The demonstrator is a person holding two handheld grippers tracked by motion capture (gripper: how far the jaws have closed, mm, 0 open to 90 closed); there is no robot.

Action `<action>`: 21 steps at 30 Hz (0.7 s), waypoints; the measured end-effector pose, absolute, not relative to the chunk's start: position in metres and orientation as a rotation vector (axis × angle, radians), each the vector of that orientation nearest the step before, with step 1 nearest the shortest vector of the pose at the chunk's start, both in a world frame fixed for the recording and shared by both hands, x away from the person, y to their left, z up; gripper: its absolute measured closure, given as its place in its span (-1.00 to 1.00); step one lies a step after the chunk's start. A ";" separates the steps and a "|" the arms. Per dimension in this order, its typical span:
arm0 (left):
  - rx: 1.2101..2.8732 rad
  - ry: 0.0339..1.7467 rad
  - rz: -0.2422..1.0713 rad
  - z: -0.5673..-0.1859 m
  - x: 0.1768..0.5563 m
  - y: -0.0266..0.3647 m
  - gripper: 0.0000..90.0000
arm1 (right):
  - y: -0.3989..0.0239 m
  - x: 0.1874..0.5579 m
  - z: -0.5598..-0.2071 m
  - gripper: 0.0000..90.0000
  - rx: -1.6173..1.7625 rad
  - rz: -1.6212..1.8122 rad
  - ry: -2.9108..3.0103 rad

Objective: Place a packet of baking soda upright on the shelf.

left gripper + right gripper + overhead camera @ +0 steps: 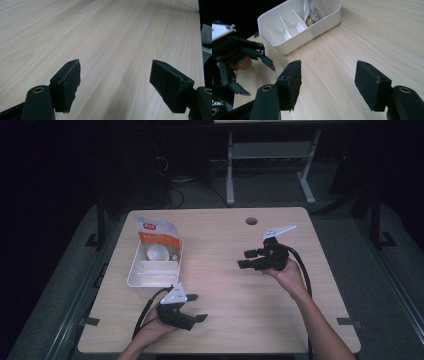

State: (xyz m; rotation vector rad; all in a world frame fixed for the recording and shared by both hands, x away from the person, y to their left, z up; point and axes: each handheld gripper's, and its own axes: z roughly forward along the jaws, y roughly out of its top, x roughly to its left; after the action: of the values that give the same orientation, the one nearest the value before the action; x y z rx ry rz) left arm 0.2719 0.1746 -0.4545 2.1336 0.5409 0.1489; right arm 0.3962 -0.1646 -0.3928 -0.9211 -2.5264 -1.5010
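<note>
- Right gripper [247, 258]: held above the table [235, 285] on the right side, forearm coming in from the lower right, wrist bent so the jaws point left toward the white bin [136, 276]. Jaws stand wide, nothing between them.
- Right gripper view: bare wood lies between the jaws; the bin [317, 26] sits ahead and left of them, well apart.
- Bin: divided into compartments; a snack bag [156, 234] stands in its far end, a round white item beside it.
- Left gripper [196, 308]: low at the near edge, just beside the bin's near corner, hand beneath it, jaws pointing right. Jaws wide, empty.
- Left gripper view: plain tabletop [105, 40] between and beyond the jaws.
</note>
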 end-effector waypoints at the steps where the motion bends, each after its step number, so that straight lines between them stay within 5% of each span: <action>1: 2.132 0.544 0.150 -0.454 0.272 0.175 -0.46 | -0.166 0.395 -0.393 -0.20 -0.922 -1.496 -2.521; 21: 2.111 0.567 0.143 -0.454 0.275 0.178 -0.46 | -0.190 0.371 -0.402 -0.23 -0.930 -1.502 -2.507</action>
State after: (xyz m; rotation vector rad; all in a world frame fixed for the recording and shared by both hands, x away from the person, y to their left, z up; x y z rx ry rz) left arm 0.2751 0.1777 -0.4538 2.1113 0.5666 0.1426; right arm 0.3705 -0.1905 -0.4017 -0.9296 -2.5074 -1.5024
